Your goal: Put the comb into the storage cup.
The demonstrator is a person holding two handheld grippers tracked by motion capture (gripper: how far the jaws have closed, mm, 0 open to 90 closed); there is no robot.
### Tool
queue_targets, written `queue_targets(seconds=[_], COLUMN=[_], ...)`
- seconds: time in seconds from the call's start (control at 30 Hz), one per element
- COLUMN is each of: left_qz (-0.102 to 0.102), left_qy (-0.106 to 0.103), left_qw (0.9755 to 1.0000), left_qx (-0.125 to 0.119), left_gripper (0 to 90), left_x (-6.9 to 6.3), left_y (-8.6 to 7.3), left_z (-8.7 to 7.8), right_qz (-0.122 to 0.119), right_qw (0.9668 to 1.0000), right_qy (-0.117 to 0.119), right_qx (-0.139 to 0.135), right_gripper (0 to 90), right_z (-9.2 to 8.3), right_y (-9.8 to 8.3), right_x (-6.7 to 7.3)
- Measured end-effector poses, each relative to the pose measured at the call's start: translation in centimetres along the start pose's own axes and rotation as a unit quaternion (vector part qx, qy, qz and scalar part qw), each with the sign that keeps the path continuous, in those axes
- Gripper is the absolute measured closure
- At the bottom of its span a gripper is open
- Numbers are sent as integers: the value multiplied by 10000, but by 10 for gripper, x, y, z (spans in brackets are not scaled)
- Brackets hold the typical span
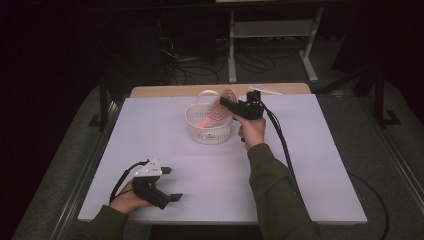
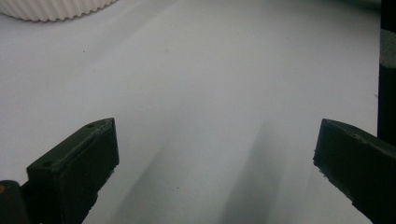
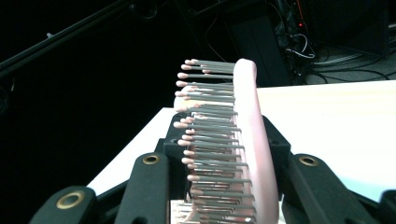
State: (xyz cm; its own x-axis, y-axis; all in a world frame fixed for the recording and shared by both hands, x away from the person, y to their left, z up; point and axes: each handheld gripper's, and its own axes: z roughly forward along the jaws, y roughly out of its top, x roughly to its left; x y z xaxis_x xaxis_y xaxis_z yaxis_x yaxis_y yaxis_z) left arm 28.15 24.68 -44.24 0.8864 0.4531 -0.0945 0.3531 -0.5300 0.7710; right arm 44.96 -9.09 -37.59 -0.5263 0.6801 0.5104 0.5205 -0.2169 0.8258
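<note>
right gripper [image 1: 223, 103] clamped on a pink hairbrush [image 3: 243, 140], held up over the white basket [image 1: 208, 131] at the table's [image 1: 300, 165] far middle, handle dipping inside. looks like the placing step: brush going into the basket. next move calls for lowering it in, then letting the jaws go. left gripper [image 1: 171, 184] jaws apart, nothing between, resting near the front-left edge.
</note>
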Motion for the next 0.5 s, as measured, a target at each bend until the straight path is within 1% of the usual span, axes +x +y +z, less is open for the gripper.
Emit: queue_targets(seconds=[0.2, 0.5], left_qz=[1, 6], left_qy=[-20, -28], left_qw=[10000, 10000], left_qx=[4, 10], left_gripper=[0, 0], left_x=[0, -1], left_y=[0, 0], left_z=[1, 1], right_qz=[27, 132], right_qw=[10000, 9999], right_qy=[-4, -93], right_qx=[-1, 30], right_gripper=[629, 615], right_z=[0, -1], right_y=[-1, -3], right_x=[-3, -12])
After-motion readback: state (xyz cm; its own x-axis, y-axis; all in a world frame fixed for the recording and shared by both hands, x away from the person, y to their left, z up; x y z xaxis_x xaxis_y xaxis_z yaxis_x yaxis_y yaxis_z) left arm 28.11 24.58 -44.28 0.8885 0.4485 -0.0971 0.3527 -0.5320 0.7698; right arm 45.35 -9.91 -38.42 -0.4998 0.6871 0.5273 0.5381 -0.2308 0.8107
